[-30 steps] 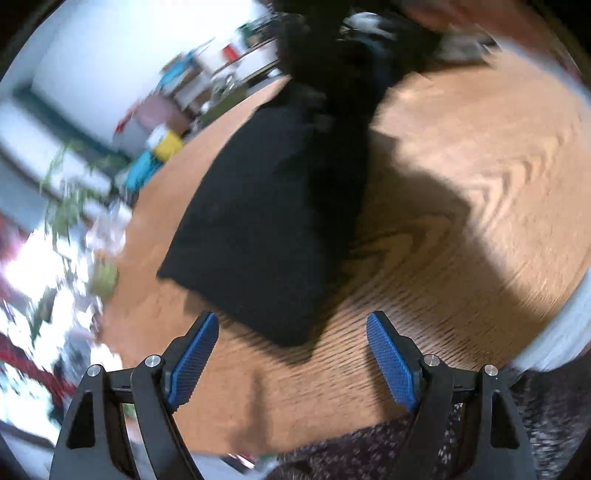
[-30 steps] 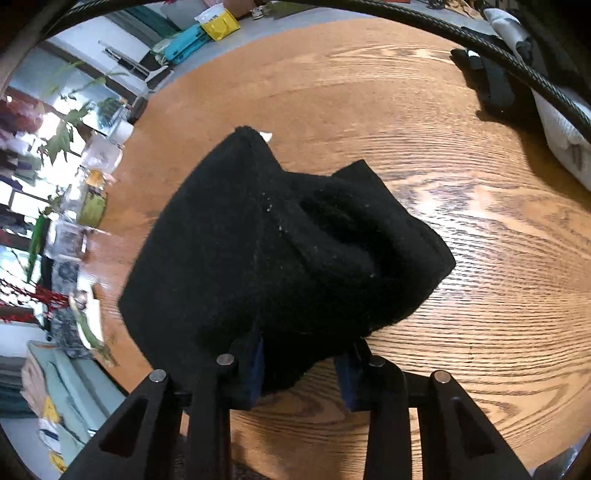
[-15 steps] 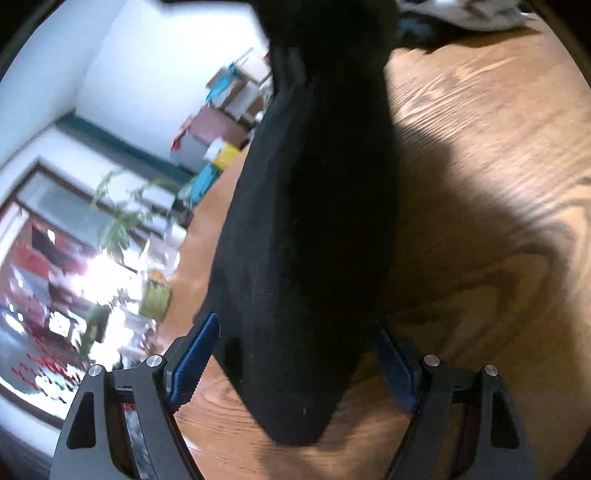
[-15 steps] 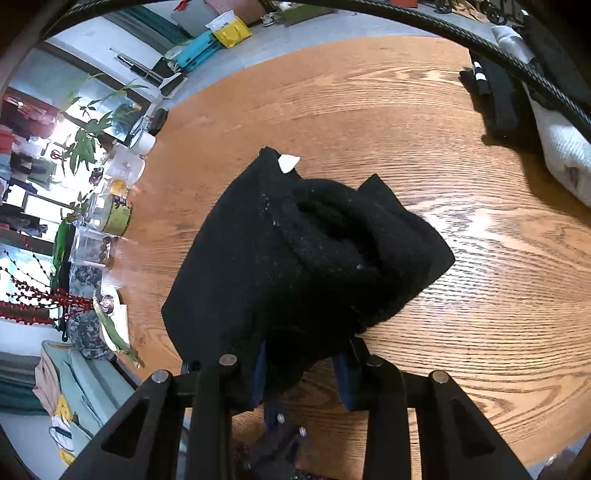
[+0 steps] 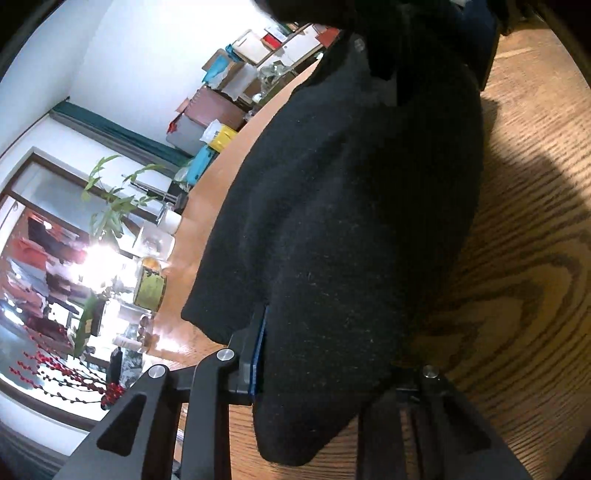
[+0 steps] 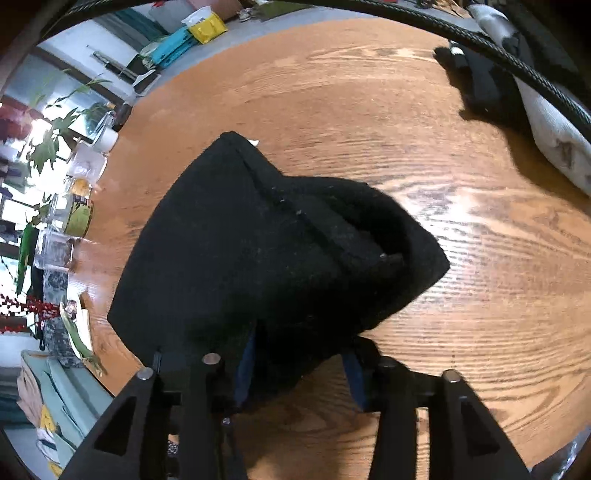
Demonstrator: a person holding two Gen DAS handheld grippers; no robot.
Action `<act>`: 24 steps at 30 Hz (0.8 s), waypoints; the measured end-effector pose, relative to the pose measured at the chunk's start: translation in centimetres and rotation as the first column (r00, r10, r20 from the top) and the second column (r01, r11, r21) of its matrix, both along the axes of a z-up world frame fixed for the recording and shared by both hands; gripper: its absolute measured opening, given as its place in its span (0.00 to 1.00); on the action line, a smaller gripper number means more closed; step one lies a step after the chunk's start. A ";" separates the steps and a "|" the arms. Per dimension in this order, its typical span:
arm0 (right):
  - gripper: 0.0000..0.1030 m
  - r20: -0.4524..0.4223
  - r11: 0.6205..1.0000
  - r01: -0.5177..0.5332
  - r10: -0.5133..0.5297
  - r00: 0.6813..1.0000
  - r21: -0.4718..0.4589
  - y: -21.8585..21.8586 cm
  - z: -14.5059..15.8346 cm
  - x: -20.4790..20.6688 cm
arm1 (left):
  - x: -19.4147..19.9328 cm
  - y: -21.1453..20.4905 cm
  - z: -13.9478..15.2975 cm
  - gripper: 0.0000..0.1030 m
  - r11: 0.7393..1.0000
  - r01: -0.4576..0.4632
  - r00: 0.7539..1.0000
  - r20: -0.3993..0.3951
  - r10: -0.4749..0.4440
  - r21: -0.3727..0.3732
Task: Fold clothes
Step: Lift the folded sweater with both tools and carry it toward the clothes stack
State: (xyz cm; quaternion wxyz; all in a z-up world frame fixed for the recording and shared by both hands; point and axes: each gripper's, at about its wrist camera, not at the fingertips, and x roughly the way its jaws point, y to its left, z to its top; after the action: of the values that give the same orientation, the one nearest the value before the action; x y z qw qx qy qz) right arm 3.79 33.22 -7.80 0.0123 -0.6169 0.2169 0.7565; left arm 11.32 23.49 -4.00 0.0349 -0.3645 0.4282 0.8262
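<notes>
A black fuzzy garment [image 6: 273, 251] is bunched and lifted above the round wooden table [image 6: 480, 295]. My right gripper [image 6: 299, 373] is shut on its near edge; the cloth hangs between the blue pads. In the left wrist view the same garment [image 5: 351, 221] fills the middle and drapes over my left gripper [image 5: 332, 369]. The left blue pad [image 5: 258, 354] presses against the cloth; the right finger is hidden under it. The left gripper looks shut on the garment's lower end.
More clothes, black and white [image 6: 535, 110], lie at the table's far right. Jars and a tin [image 6: 79, 218] stand along the left rim, with plants beyond. A black cable [image 6: 443, 29] arcs across the top of the right wrist view.
My left gripper moved in from open and apart onto the garment's lower end and closed on it. The right gripper kept its hold and lifted the cloth a little.
</notes>
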 end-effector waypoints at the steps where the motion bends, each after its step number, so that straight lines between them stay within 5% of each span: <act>1: 0.55 0.002 1.000 0.000 0.000 1.000 -0.007 0.0 -0.2 -0.2 | -0.1 0.2 0.2 0.26 1.000 -0.001 1.000 0.004 0.001 0.003; 9: 0.73 0.070 0.971 0.140 -0.129 0.989 -0.192 2.6 -2.6 -0.4 | 0.2 0.9 -0.2 0.26 1.000 -0.011 1.000 0.019 0.010 0.012; 19: 0.83 0.019 0.970 0.172 -0.172 0.985 -0.173 4.7 -3.2 0.5 | 0.0 0.9 -0.3 0.26 0.999 -0.033 0.999 0.030 0.032 0.029; 24: 0.87 -0.013 0.907 0.324 -0.340 0.940 -0.268 5.3 -4.3 0.5 | 0.1 1.0 -0.5 0.26 0.999 -0.031 0.999 0.027 0.030 0.027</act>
State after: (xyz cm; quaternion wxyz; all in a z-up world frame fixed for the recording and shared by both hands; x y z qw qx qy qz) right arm 4.28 38.51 -12.14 0.0527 -0.5445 0.4170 0.7258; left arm 11.41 24.52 -4.49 0.0331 -0.3812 0.4108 0.8276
